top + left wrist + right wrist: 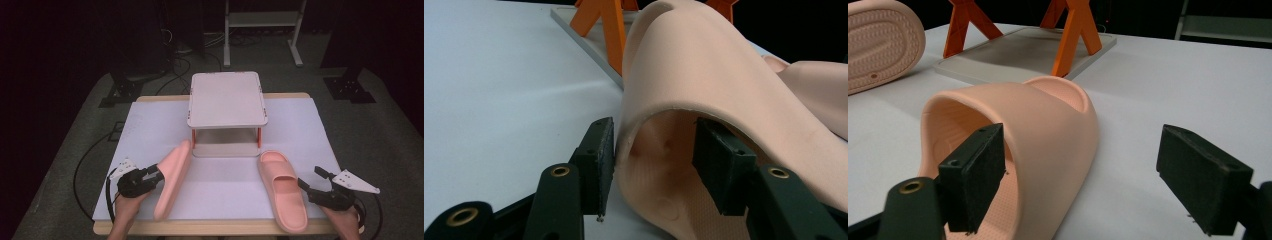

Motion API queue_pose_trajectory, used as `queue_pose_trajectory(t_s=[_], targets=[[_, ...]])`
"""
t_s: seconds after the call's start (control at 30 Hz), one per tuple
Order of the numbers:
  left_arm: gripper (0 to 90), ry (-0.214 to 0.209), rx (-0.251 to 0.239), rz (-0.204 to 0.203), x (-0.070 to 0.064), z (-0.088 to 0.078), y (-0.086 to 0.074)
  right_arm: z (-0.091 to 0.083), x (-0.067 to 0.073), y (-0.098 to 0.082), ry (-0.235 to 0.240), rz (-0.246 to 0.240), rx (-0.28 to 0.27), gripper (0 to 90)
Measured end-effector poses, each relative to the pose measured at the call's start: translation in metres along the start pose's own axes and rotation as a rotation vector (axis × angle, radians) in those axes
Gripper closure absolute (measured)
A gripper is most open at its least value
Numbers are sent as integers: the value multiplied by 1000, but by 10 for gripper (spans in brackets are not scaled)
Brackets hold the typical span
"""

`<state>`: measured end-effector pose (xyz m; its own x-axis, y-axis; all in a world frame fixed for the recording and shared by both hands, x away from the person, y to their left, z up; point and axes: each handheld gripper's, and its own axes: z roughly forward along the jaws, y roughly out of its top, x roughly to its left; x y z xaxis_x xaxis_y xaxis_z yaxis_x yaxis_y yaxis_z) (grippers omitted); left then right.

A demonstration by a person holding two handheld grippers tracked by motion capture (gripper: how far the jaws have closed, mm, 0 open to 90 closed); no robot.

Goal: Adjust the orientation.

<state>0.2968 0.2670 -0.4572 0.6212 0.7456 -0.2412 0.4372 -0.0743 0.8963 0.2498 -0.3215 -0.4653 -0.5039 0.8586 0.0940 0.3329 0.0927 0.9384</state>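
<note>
The left claw [159,176] is clamped on the strap of the pink foam slipper [172,179], tipped on edge left of the rack, toe pointing away. The right claw [309,182] gapes, one jaw inside the second slipper [282,192]; its heel is cut off.

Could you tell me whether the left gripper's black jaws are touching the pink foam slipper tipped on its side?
Touching. In the left gripper view, the left gripper straddles the pink slipper's strap; one pad presses its outer face.
</note>
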Motion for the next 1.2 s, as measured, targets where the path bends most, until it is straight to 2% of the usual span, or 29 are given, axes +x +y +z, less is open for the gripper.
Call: queue_pose_trajectory(t_s=[0.23, 0.53, 0.57, 0.63, 0.67, 0.83, 1.2], targets=[[508, -10, -5, -16, -2, 6, 0, -1, 0, 0, 3, -3, -5, 191], [507, -19, 1, -17, -6, 13, 1, -1, 1, 0, 10, -3, -3, 190], [507, -38, 2, -24, -7, 15, 1, -1, 1, 0, 11, 0, -3, 190], [510, -40, -2, -28, -10, 17, 1, -1, 1, 0, 15, -1, -7, 187], [510, -57, -4, -41, -12, 20, 1, -2, 1, 0, 21, 0, -12, 186], [492, -79, 2, -32, -17, 25, 2, -3, 1, 0, 30, -1, -16, 184], [416, -104, 32, 36, -29, 35, 3, -3, 3, 0, 59, 1, -21, 183]])
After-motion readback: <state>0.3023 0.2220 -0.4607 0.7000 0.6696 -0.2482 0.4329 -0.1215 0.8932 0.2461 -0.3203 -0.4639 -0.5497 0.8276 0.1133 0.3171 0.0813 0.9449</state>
